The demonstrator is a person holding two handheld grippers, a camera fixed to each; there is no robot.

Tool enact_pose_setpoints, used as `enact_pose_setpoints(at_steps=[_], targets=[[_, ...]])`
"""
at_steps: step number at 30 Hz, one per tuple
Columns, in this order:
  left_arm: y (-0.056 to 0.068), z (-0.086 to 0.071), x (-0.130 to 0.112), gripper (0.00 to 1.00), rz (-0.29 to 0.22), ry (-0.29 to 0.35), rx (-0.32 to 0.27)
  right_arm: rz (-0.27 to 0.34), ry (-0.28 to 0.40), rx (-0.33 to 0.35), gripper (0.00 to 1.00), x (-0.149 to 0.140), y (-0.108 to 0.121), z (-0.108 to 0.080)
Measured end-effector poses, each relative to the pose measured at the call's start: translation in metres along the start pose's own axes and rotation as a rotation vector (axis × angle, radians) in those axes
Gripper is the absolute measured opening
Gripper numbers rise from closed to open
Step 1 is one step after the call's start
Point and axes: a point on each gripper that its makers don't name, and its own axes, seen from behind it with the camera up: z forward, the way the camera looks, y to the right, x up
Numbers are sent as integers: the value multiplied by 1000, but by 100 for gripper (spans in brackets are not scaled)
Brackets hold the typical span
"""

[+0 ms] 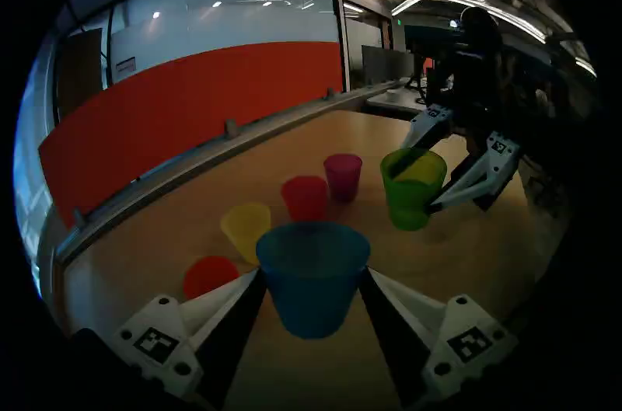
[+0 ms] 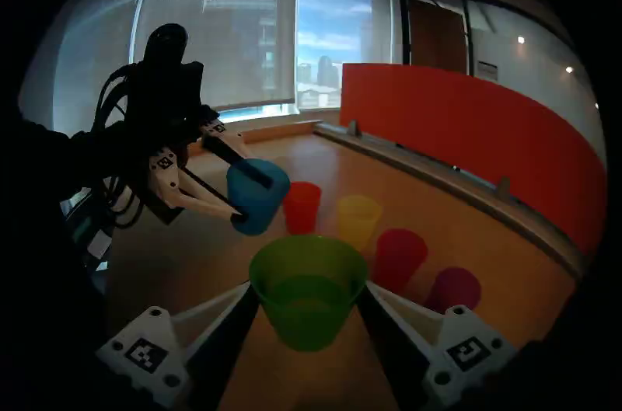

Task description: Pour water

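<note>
My left gripper [image 1: 312,274] is shut on a blue cup [image 1: 312,302], held upright above the wooden table [image 1: 435,271]. From the right gripper view, the left gripper [image 2: 246,192] holds that blue cup [image 2: 260,197] leaning sideways in the air. My right gripper [image 2: 309,287] is shut on a green cup [image 2: 308,310], whose bottom looks darker, perhaps with liquid. Farther off in the left gripper view, the right gripper [image 1: 414,189] carries the green cup [image 1: 410,178], right of the row of cups.
A row of cups stands on the table: orange-red [image 1: 208,275], yellow [image 1: 246,228], red [image 1: 305,197] and magenta [image 1: 343,175]. A red partition wall [image 1: 194,108] with a rail runs along the table's far edge. A person [image 2: 148,123] stands behind the left gripper.
</note>
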Motion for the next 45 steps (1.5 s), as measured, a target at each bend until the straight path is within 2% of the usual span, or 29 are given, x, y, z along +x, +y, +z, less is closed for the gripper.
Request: enact_pose_setpoints(at_steps=[6,20,32,45], targets=[[3,9,-18,83,28,-54,-17,4,-36,14,87,-13,0,8],[7,30,-51,84,32,-144,-56,17,-126,24,87,-48,5,22],[4,41,-70,84,24,-177,-61,33,-162,24,88,-65,9,32],[2,41,-80,84,19,-182,-54,37,-179,24,88,-75,8,35]])
